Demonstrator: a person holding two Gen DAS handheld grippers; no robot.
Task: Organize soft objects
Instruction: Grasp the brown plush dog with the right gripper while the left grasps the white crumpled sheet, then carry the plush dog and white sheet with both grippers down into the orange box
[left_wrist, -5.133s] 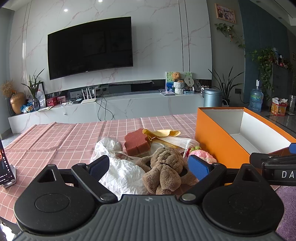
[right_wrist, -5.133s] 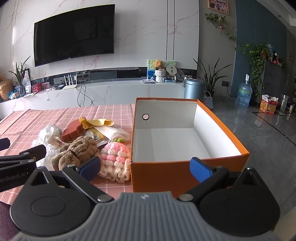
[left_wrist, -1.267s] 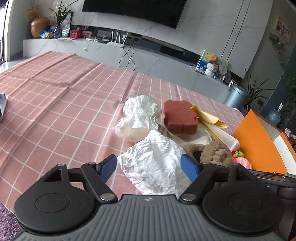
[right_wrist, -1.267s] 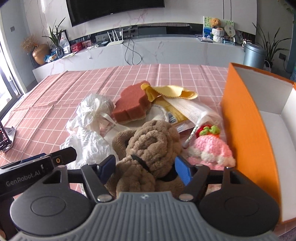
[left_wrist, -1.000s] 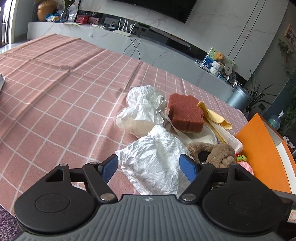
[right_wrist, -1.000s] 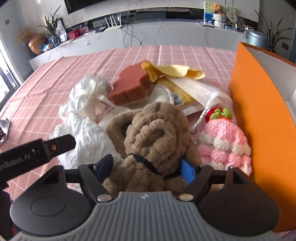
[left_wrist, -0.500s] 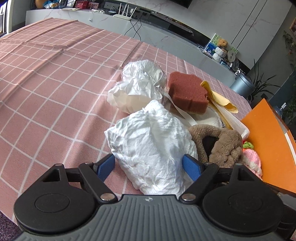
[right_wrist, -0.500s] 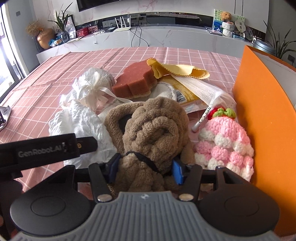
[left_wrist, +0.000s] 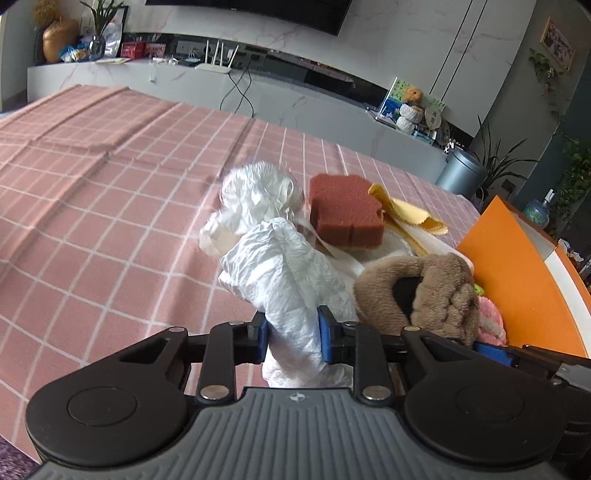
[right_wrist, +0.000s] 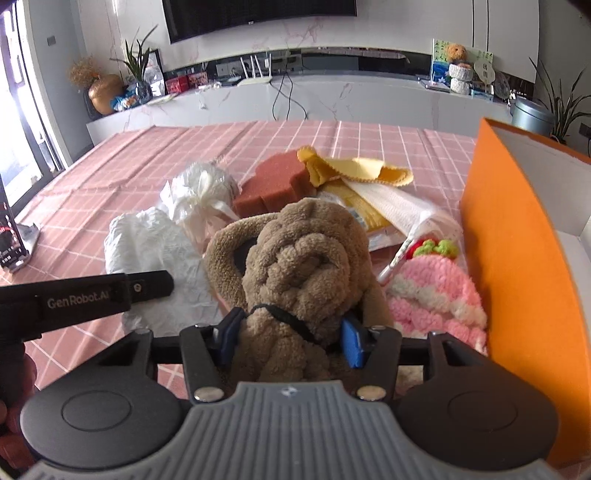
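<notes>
Pinching down hard, the left gripper (left_wrist: 291, 338) has its blue pads (left_wrist: 261, 336) pressed into both sides of the crumpled white paper-like cloth (left_wrist: 284, 273); those jaws have just been closing, and the cloth is squeezed narrow right between them, its upper part bulging forward and away over the pink checked tablecloth (left_wrist: 110, 206). Over on the other side, the right gripper (right_wrist: 290, 338) is clamped on the brown knotted plush toy (right_wrist: 303, 266), blue pads (right_wrist: 351, 341) dug into the fur low on its body, and these jaws have just been closing too. The plush rises straight up out of that grip, filling the middle of the right wrist view, with its brown loop curving off to the left. Just beside it on the right lies the pink and white crocheted piece with a green and red top (right_wrist: 432, 288), touching the wall of the orange cardboard box (right_wrist: 517, 258). Behind the plush sit the rust-red sponge block (right_wrist: 277, 181), the yellow cloth with a zigzag edge (right_wrist: 362, 170) and a clear plastic packet of white material (right_wrist: 399, 206). A tied white plastic bag (right_wrist: 201, 192) rests behind the white cloth. From the left wrist view the plush sits just right of the gripped cloth, close against it.
</notes>
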